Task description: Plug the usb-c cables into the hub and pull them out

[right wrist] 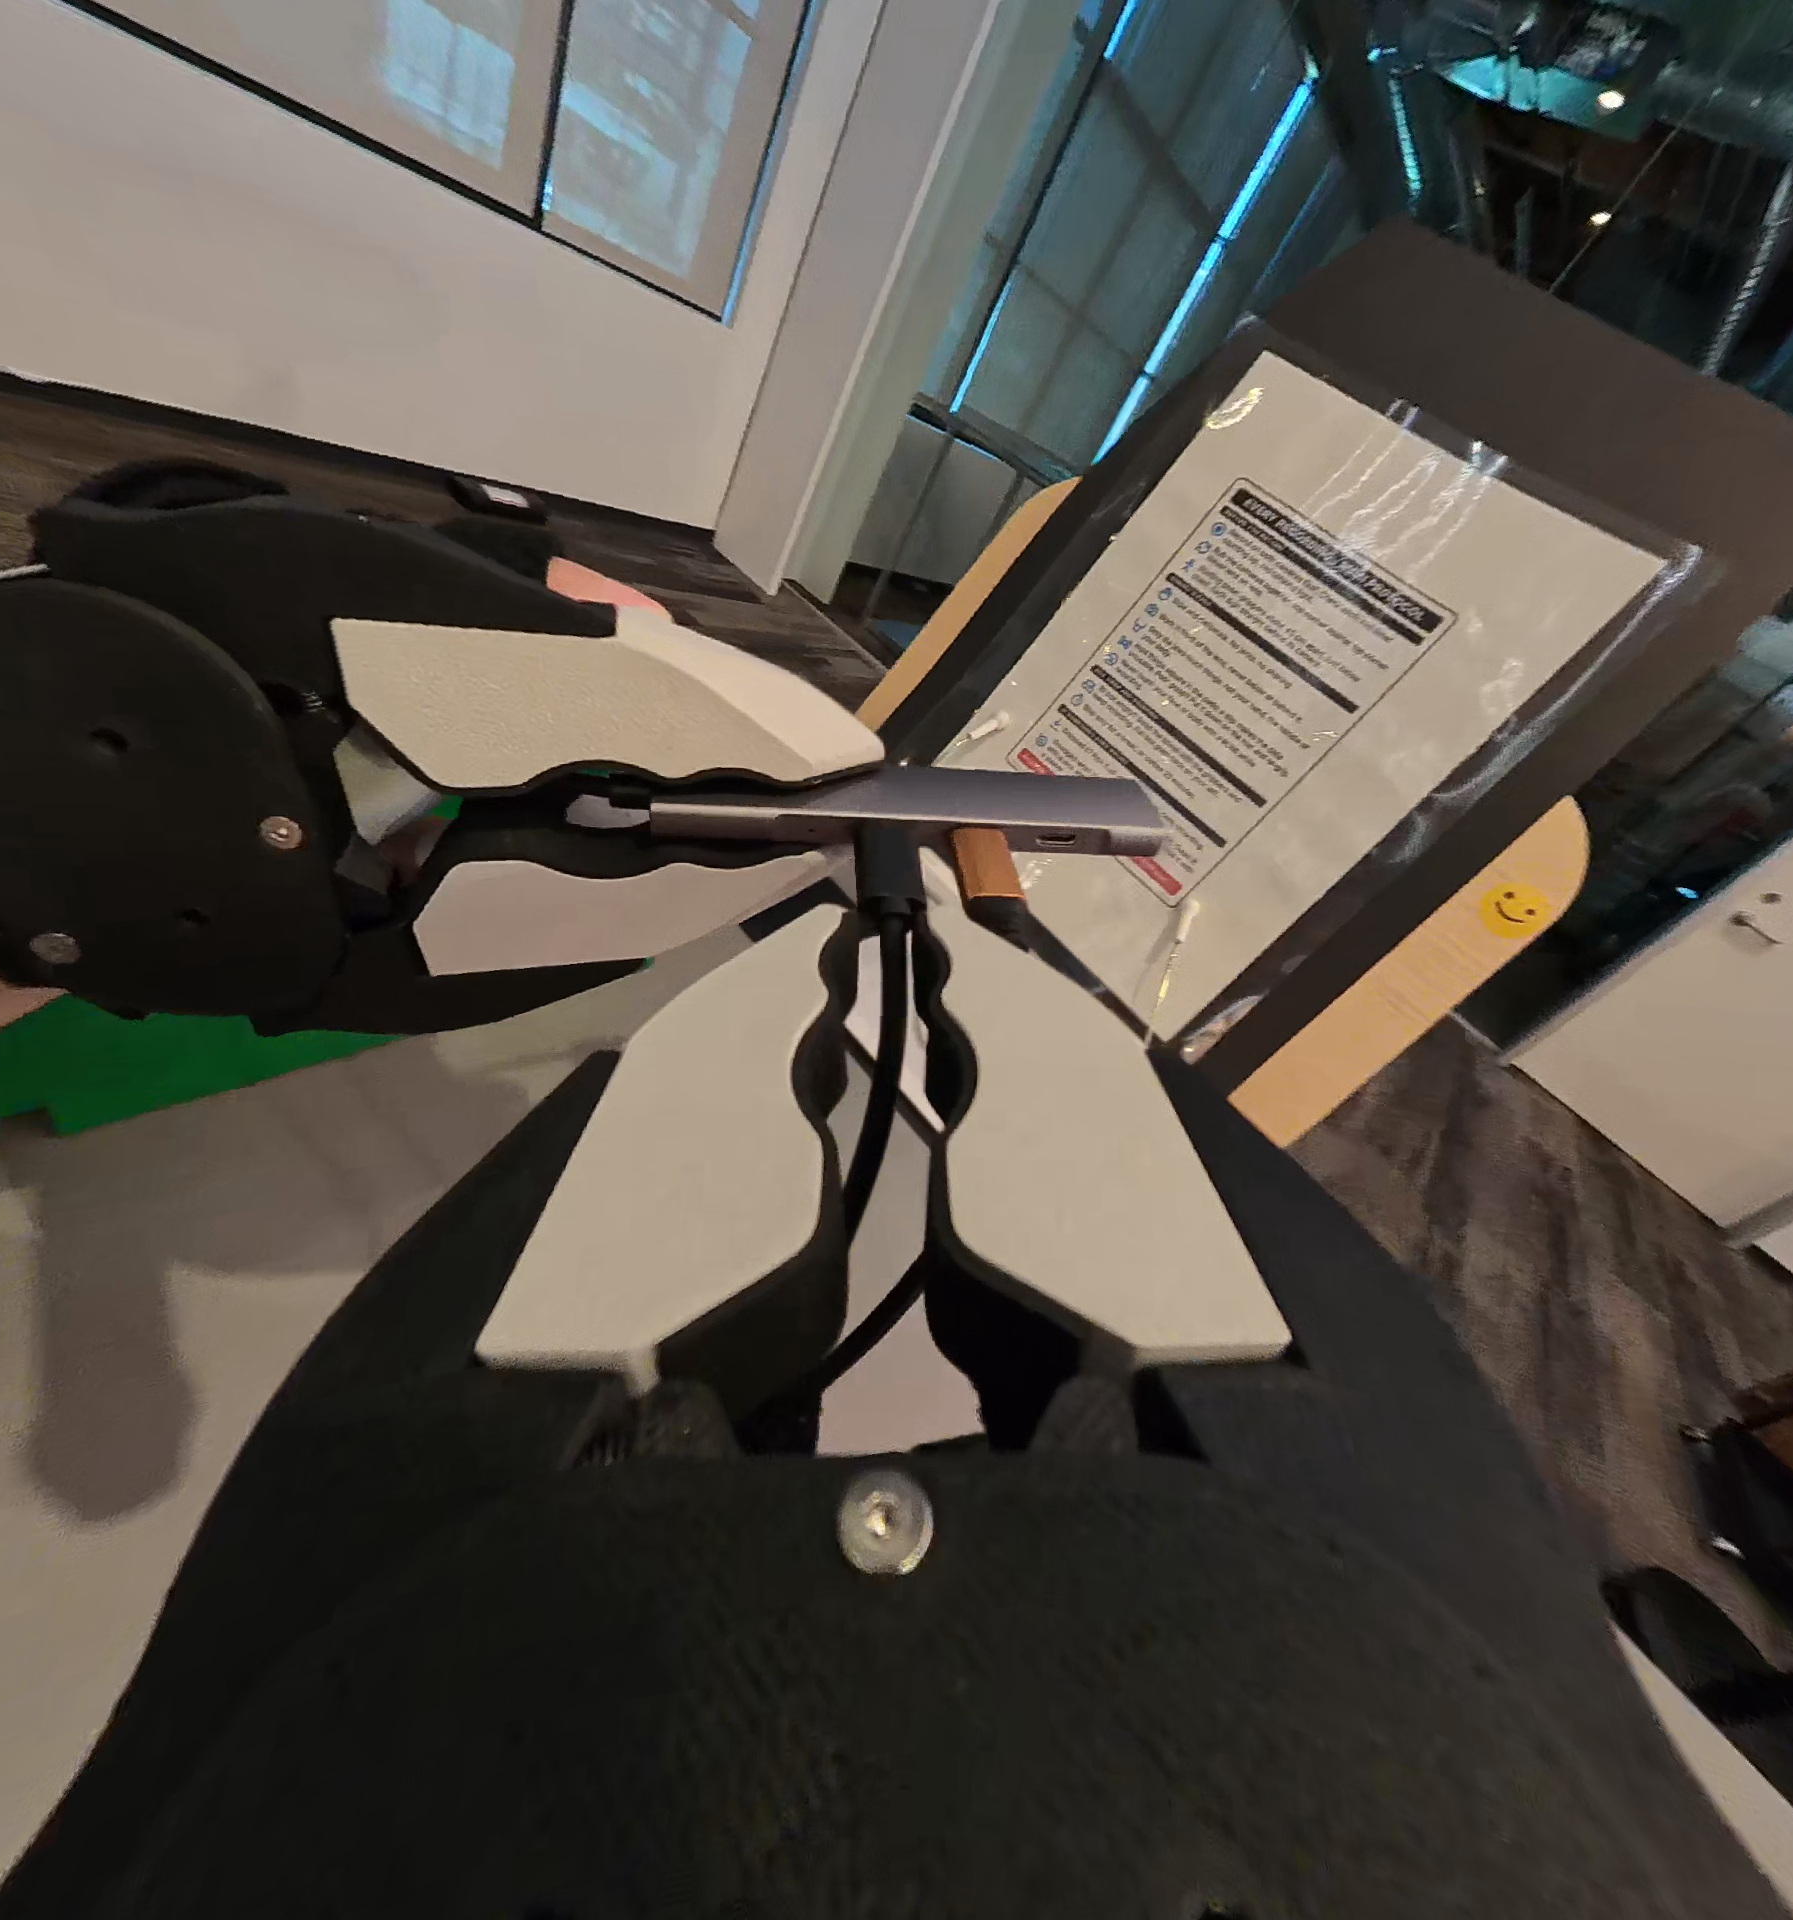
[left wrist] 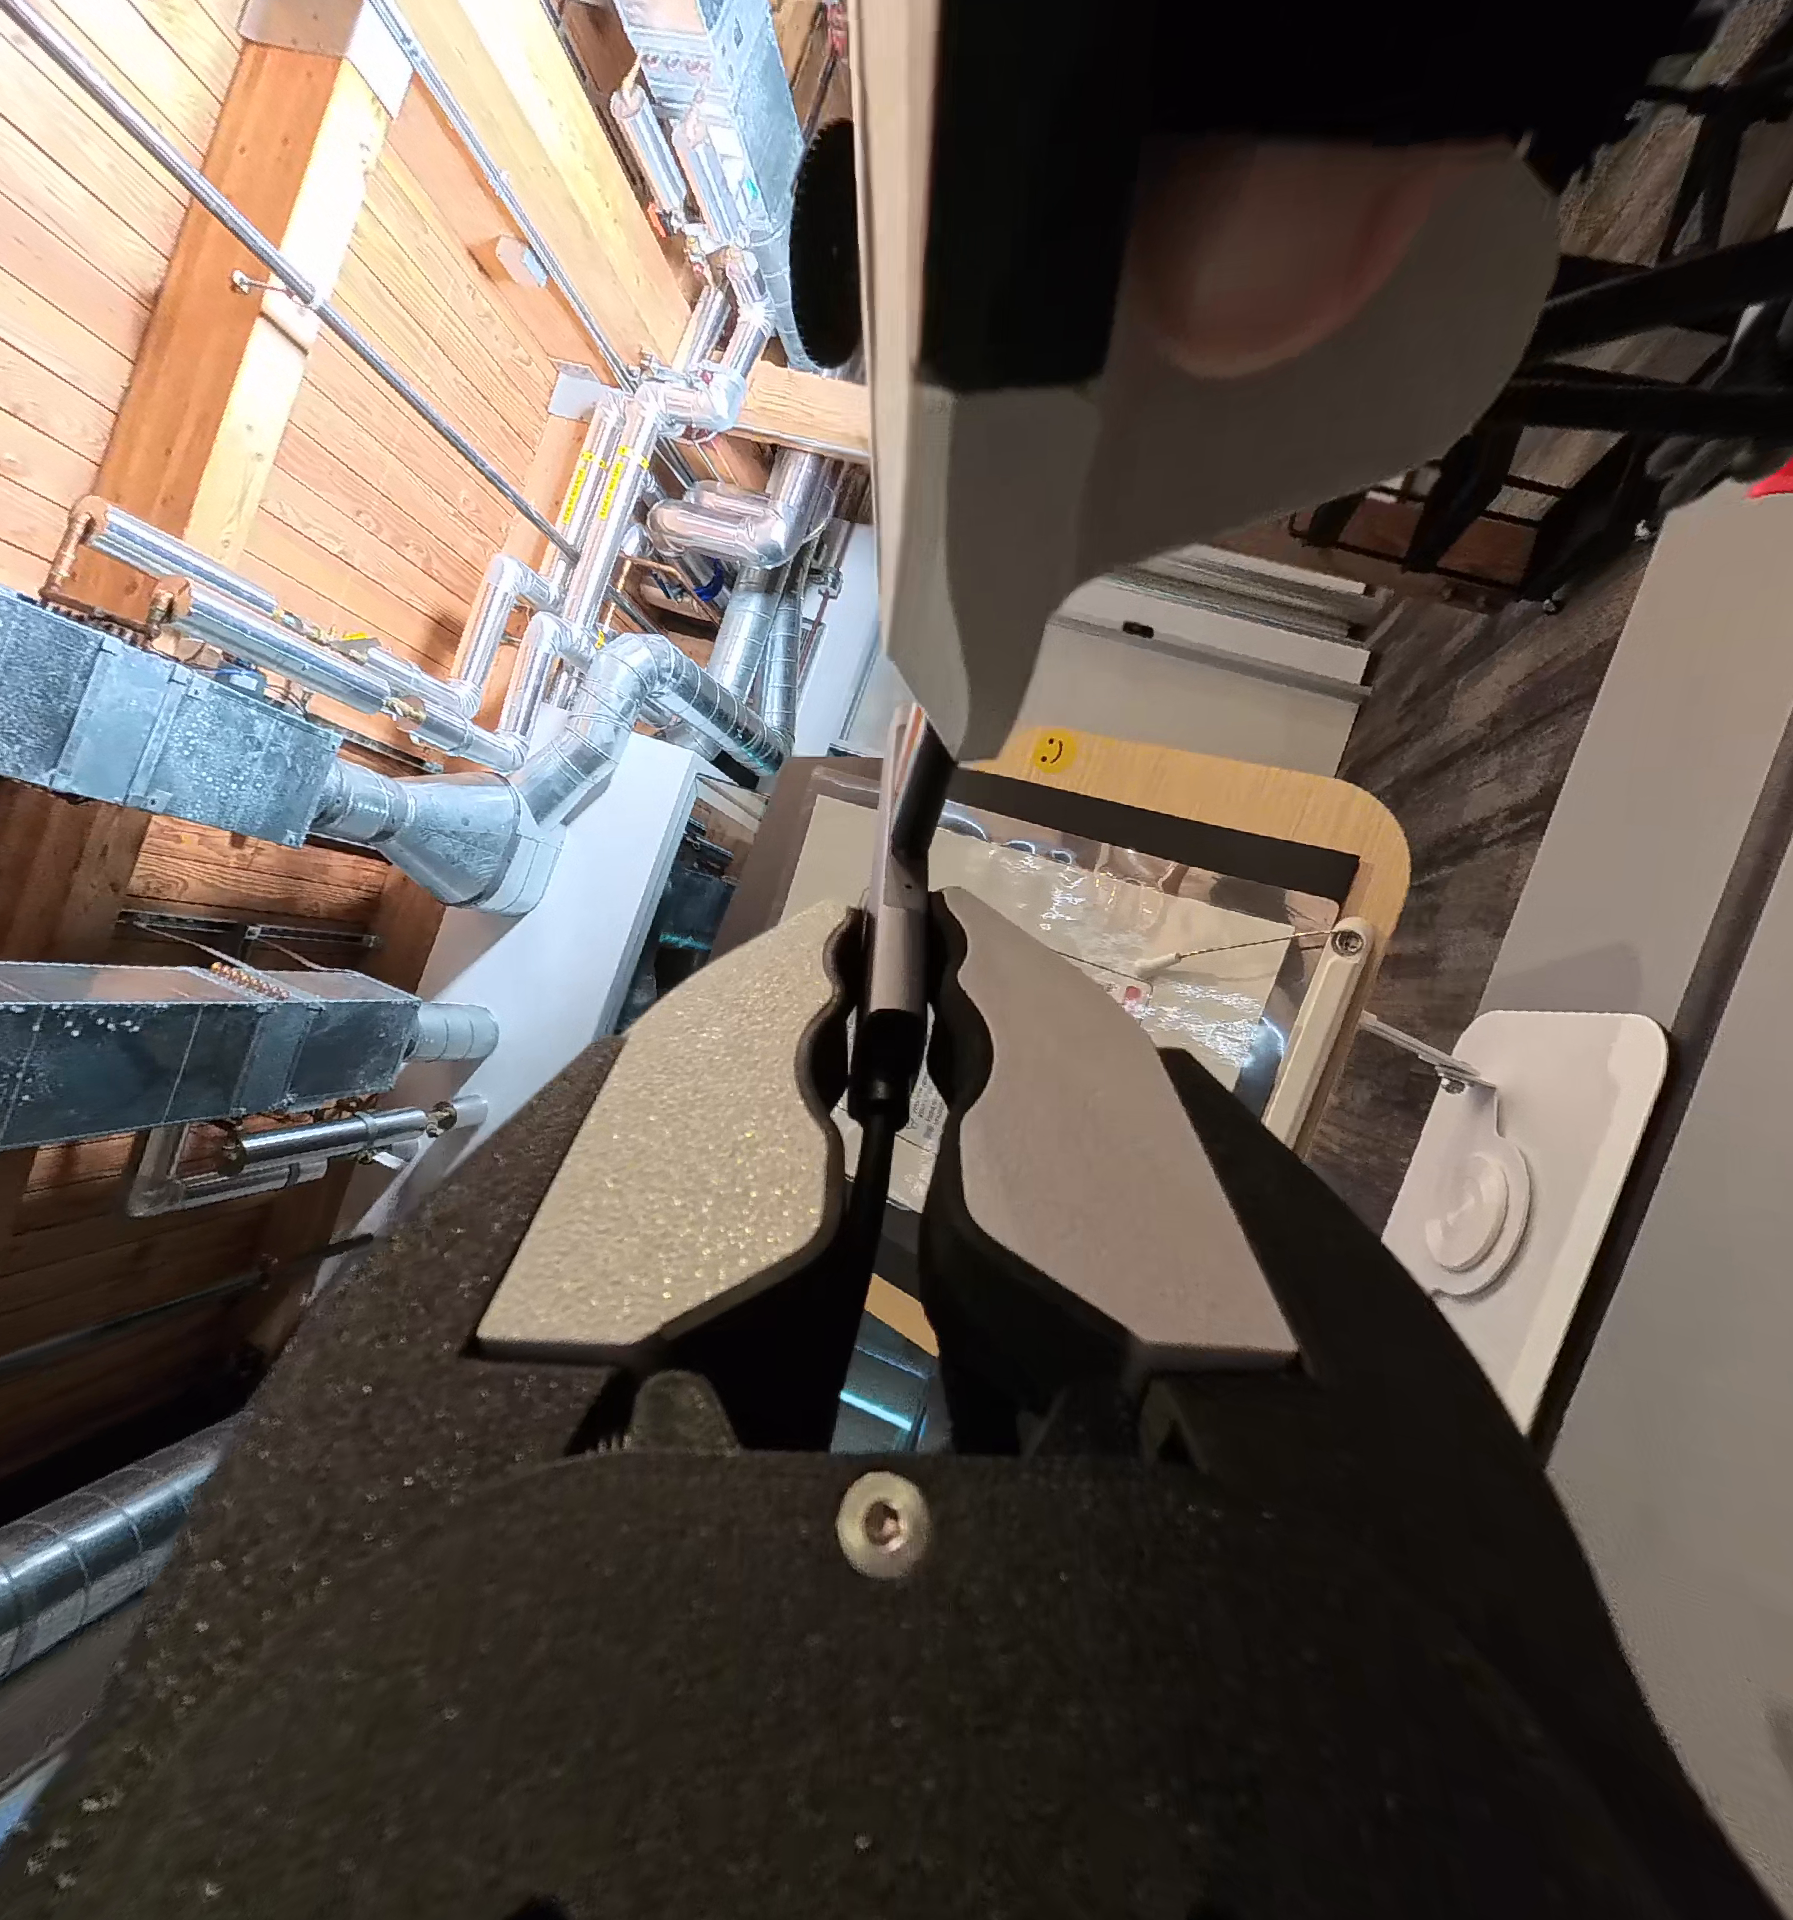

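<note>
The grey hub (right wrist: 1017, 800) is held level in the air by its left end. My left gripper (right wrist: 850, 805) is shut on that end; in the left wrist view the hub (left wrist: 890, 966) shows end-on between my left gripper's (left wrist: 892, 914) fingers, its own black lead running back between them. A black usb-c plug (right wrist: 887, 862) sits in the hub's near side, and my right gripper (right wrist: 890, 920) is shut on its cable just below the plug. An orange usb-c plug (right wrist: 985, 862) sits in the port beside it. My right gripper (left wrist: 949, 727) reaches down from above in the left wrist view.
A wood-edged stand (right wrist: 1391, 997) with a laminated printed sheet (right wrist: 1235, 675) and a yellow smiley sticker (right wrist: 1513, 909) stands just behind the hub. A green block (right wrist: 144, 1070) lies on the white table (right wrist: 144, 1351) at the left. A white plate (left wrist: 1526, 1195) is fixed to the grey wall. Only a small space, under 4 cm, lies between the two pairs of fingers.
</note>
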Available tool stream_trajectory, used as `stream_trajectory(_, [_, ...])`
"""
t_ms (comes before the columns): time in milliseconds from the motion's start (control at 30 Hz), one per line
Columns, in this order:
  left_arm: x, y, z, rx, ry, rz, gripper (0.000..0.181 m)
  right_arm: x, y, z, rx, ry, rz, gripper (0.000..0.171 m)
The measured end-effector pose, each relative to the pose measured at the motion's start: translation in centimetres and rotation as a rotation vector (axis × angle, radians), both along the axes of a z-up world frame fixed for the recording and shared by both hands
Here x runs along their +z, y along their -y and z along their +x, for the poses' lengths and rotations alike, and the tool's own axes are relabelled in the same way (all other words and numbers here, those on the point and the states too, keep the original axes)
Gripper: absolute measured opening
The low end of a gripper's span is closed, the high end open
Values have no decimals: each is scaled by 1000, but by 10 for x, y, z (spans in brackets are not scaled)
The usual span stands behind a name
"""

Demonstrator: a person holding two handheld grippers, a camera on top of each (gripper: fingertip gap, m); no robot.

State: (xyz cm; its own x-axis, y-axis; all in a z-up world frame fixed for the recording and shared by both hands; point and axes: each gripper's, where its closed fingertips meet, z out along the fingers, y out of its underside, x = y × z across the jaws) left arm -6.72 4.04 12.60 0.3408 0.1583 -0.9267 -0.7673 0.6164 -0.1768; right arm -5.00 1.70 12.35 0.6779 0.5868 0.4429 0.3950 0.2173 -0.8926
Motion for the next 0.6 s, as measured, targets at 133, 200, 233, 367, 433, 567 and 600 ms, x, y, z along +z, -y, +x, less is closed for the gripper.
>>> stream_trajectory(133, [3, 3, 1, -7, 10, 11, 10, 8, 5, 0, 42, -58, 5, 12])
stream_trajectory(200, [3, 6, 3, -20, 8, 19, 10, 13, 8, 0, 34, -43, 52, 16])
stream_trajectory(233, [3, 7, 3, -22, 9, 28, 10, 14, 8, 1, 21, -16, 72, 19])
stream_trajectory(367, [4, 10, 6, -19, 2, 47, 10, 9, 7, -5, 2, 34, 98, 24])
stream_trajectory(433, [2, 11, 8, -14, -18, 71, 10, 8, 4, -3, -40, 69, 126, 22])
stream_trajectory(567, [0, 13, 13, -22, -18, 64, 10, 5, 0, -1, -117, 194, 205, 18])
stream_trajectory(600, [1, 12, 12, -25, -11, 58, 10, 5, 0, -1, -126, 216, 225, 17])
